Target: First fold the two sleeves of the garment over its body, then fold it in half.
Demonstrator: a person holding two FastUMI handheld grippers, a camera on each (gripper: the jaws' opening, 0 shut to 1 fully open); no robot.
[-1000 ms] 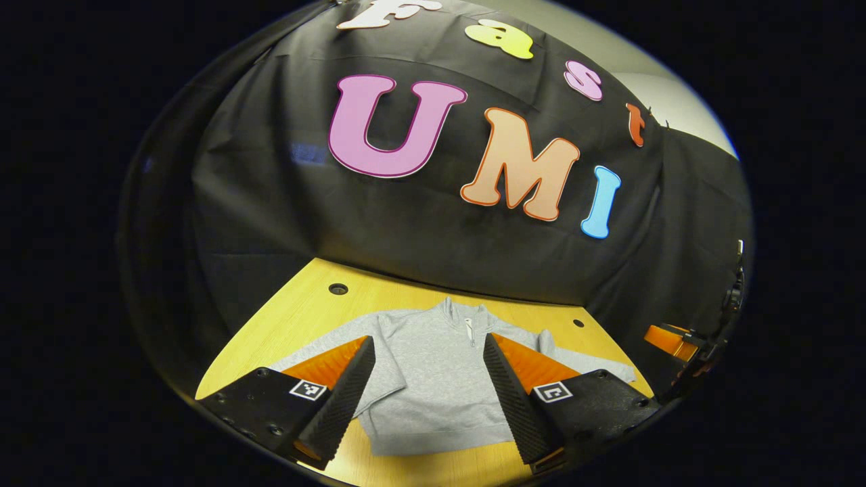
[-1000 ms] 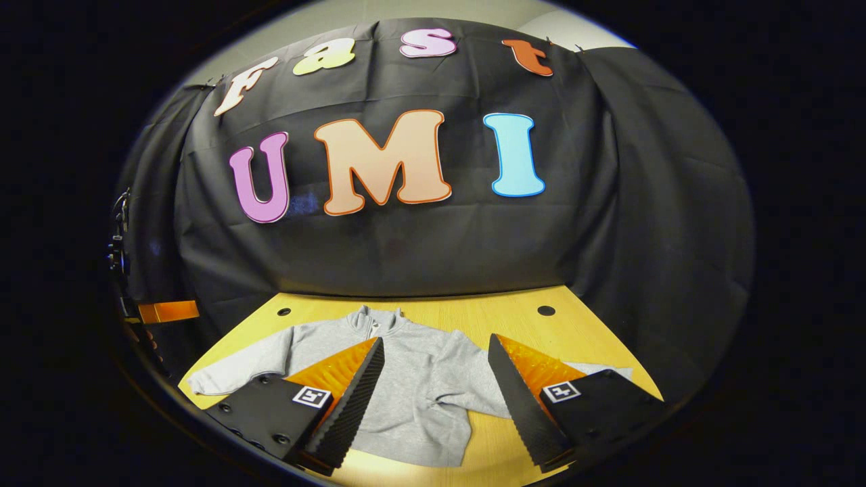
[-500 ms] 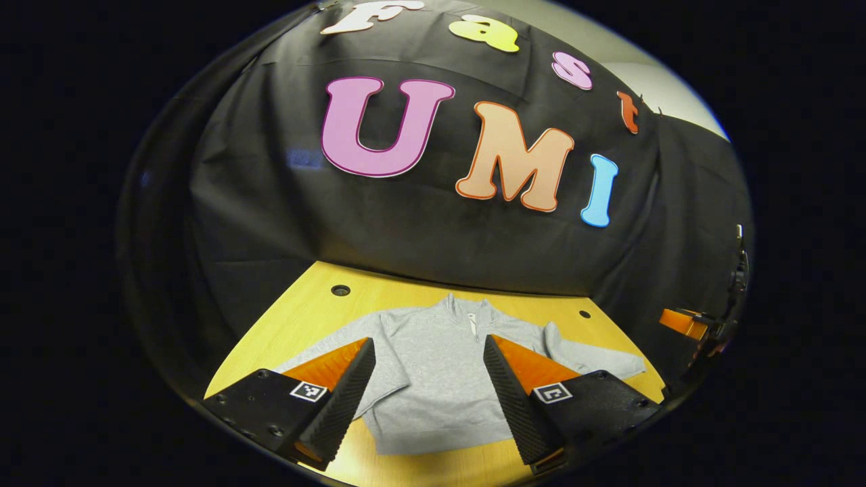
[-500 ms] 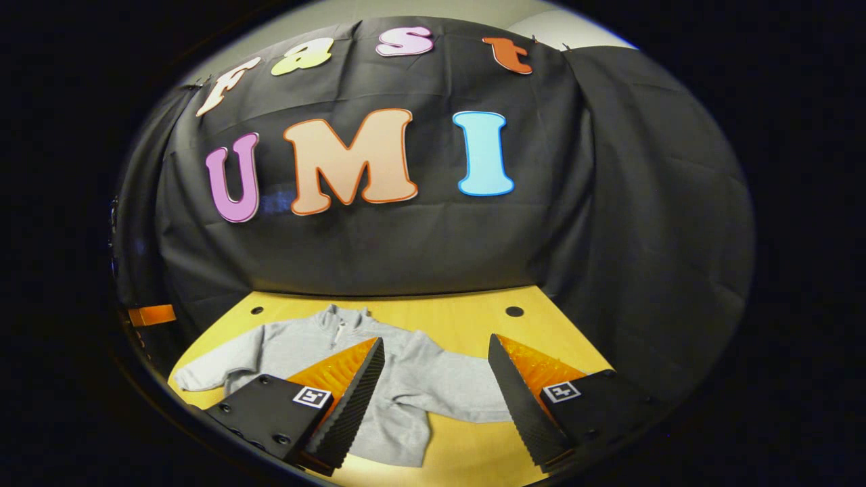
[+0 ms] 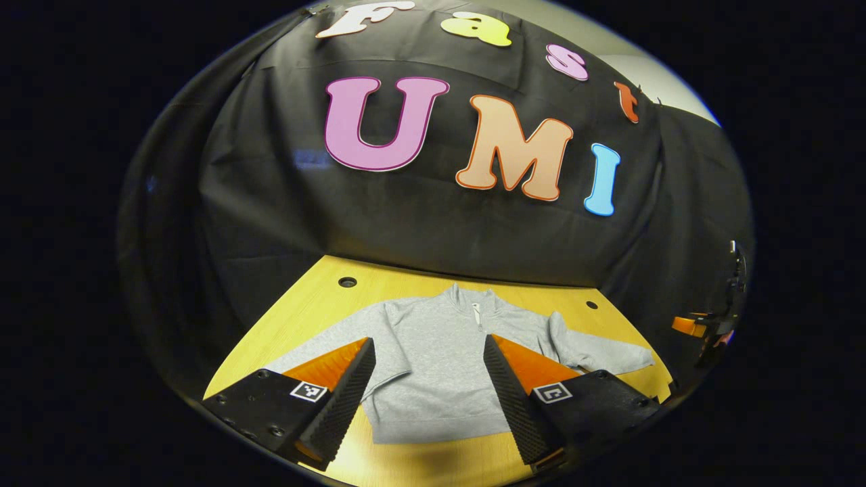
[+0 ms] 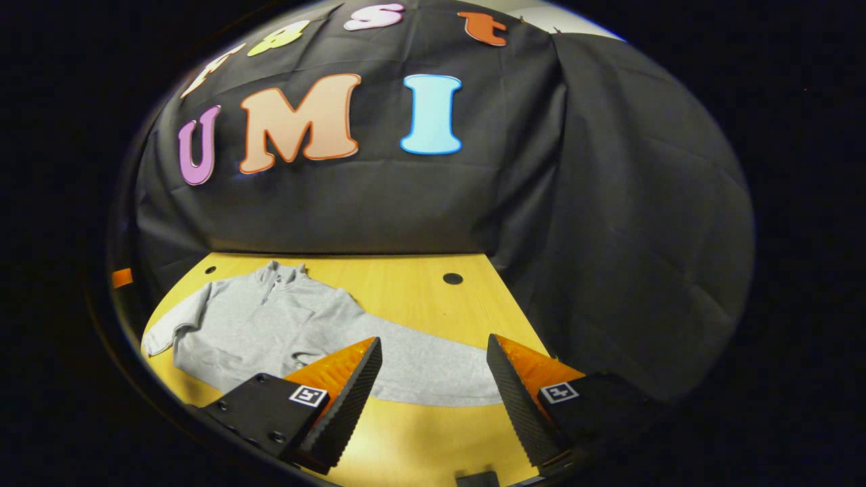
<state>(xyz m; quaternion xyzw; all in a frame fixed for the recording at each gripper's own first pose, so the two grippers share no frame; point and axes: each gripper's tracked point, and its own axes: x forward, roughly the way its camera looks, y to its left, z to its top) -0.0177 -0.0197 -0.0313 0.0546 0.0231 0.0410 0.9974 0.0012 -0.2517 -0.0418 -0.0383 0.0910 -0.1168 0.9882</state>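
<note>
Left tool [image 5: 427, 399] spread wide, holding nothing, poised above the hem. Right tool [image 6: 433, 399] likewise wide and empty, aimed at the sleeve [image 6: 433, 368] stretching between its fingers. Beyond, at 12 o'clock in the left gripper view, grey garment [image 5: 440, 358] flat on the wooden surface [image 5: 304, 304], collar toward the wall, both sleeves unfolded: one toward 3 o'clock [image 5: 602, 352], the other toward 9. Risks, as a judgement: pinching sleeve and body cloth together, dragging the whole garment askew; grabbing mid-sleeve rather than cuff, leaving a sagging, crooked fold.
</note>
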